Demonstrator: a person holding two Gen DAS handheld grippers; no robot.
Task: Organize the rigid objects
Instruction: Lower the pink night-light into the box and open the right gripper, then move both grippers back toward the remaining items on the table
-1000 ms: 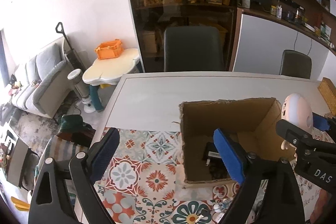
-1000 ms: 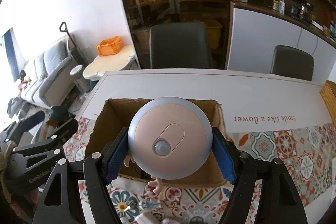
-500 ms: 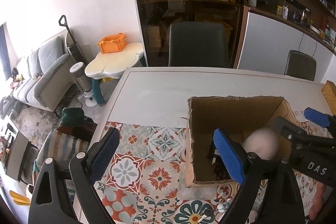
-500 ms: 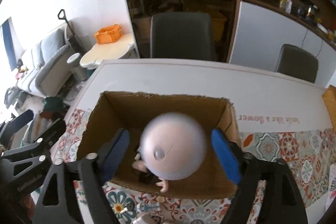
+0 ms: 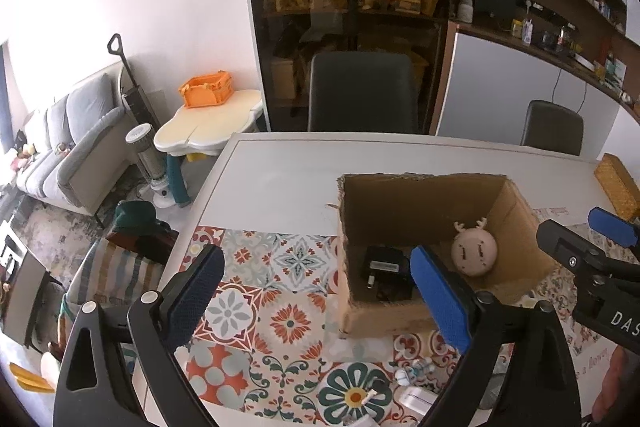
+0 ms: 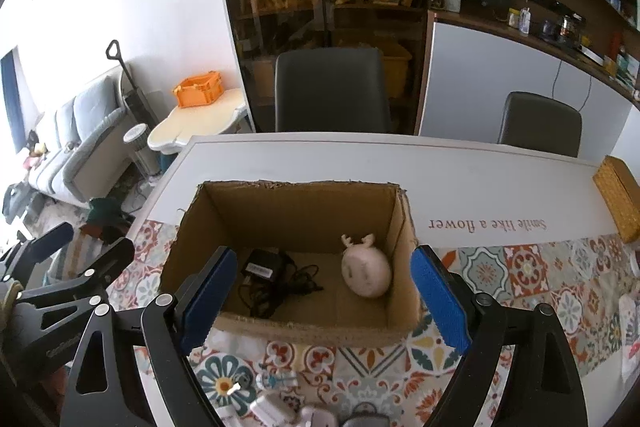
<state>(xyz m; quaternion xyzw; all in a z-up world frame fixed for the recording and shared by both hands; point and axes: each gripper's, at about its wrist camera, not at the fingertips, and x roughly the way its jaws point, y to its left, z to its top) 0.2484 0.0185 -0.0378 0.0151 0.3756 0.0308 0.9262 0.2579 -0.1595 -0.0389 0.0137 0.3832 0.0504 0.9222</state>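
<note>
An open cardboard box (image 6: 402, 227) (image 5: 520, 211) stands on the patterned table mat. Inside it lie a round pink lamp with small antlers (image 6: 366, 269) (image 5: 475, 251) at the right and a black power adapter with its cable (image 6: 264, 267) (image 5: 386, 265) at the left. My right gripper (image 6: 320, 301) is open and empty, above the box's near edge. My left gripper (image 5: 316, 303) is open and empty, over the mat left of the box. The right gripper's fingers (image 5: 568, 247) show at the right of the left wrist view.
Small white and blue items (image 6: 276, 395) (image 5: 412, 383) lie on the mat near the table's front edge. A woven yellow box (image 6: 618, 203) sits at the far right. Two dark chairs (image 6: 332, 91) stand behind the table.
The right gripper opened and let go of the pink lamp, which dropped into the box and now lies on its floor. The left gripper stayed open.
</note>
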